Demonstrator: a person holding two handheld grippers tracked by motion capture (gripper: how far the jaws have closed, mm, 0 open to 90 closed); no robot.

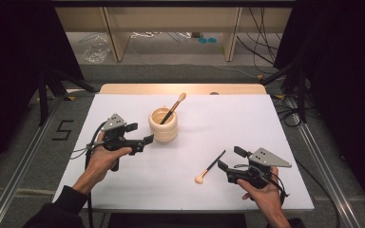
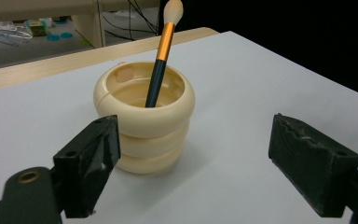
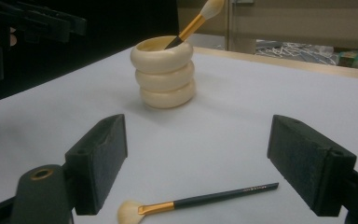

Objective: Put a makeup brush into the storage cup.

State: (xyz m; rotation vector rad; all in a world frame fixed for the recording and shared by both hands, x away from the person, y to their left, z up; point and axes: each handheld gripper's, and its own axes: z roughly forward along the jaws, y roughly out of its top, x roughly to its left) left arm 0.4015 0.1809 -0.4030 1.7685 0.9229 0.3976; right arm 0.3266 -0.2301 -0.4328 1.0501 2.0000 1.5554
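Standing in the cream holder [image 1: 163, 125], one brush [image 1: 173, 108], another brush [image 1: 210, 167] lying near right gripper [image 1: 229, 158], both jaws spread.

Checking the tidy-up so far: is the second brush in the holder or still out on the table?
Out. The fan brush lies flat on the white table, apart from the cream holder.
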